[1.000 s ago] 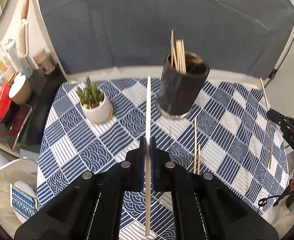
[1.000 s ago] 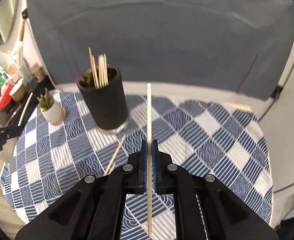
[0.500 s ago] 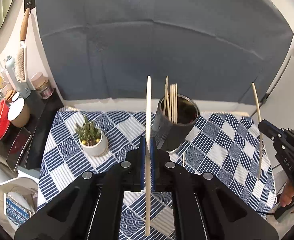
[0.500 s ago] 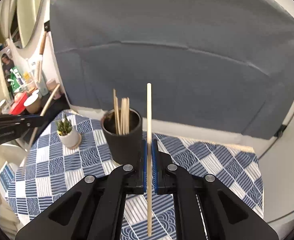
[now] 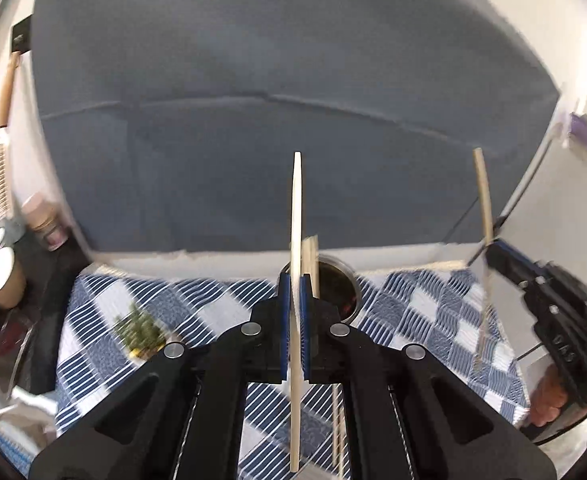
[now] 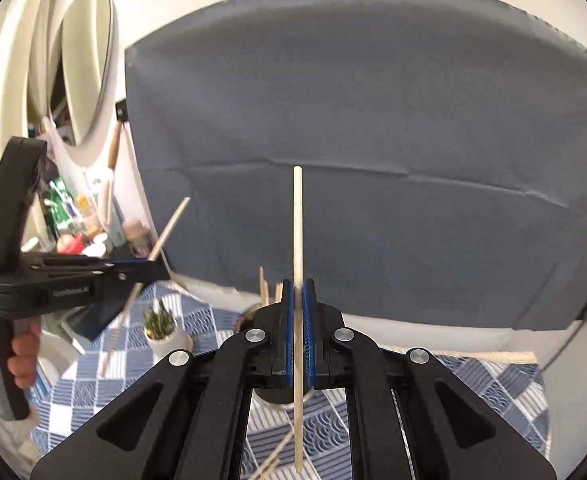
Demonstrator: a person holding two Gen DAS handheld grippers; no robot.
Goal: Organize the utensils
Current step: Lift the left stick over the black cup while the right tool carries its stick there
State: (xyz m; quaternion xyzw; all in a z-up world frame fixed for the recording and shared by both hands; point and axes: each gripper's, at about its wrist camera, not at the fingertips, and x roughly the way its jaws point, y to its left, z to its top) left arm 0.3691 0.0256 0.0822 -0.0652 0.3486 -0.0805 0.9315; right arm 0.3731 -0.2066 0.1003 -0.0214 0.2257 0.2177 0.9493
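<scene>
My left gripper (image 5: 294,286) is shut on a wooden chopstick (image 5: 296,216) that stands upright between its blue pads. My right gripper (image 6: 298,292) is shut on another wooden chopstick (image 6: 297,232), also upright. The dark round holder (image 5: 339,284) with several chopsticks in it sits on the table just behind the left gripper's fingers; in the right wrist view it is mostly hidden behind the right gripper, with stick tips (image 6: 263,286) showing. The right gripper shows at the right of the left wrist view (image 5: 489,248), the left gripper at the left of the right wrist view (image 6: 161,270).
A small green plant in a white pot (image 6: 165,330) stands on the blue and white checked tablecloth (image 5: 413,312). Loose chopsticks (image 5: 336,420) lie on the cloth below the grippers. A shelf with cups and bottles (image 5: 1,276) is at the left. A grey backdrop (image 6: 373,120) hangs behind.
Both grippers have risen and tilted up with their chopsticks, so the holder and table have dropped low in both views. The left gripper now sits closer to the right one.
</scene>
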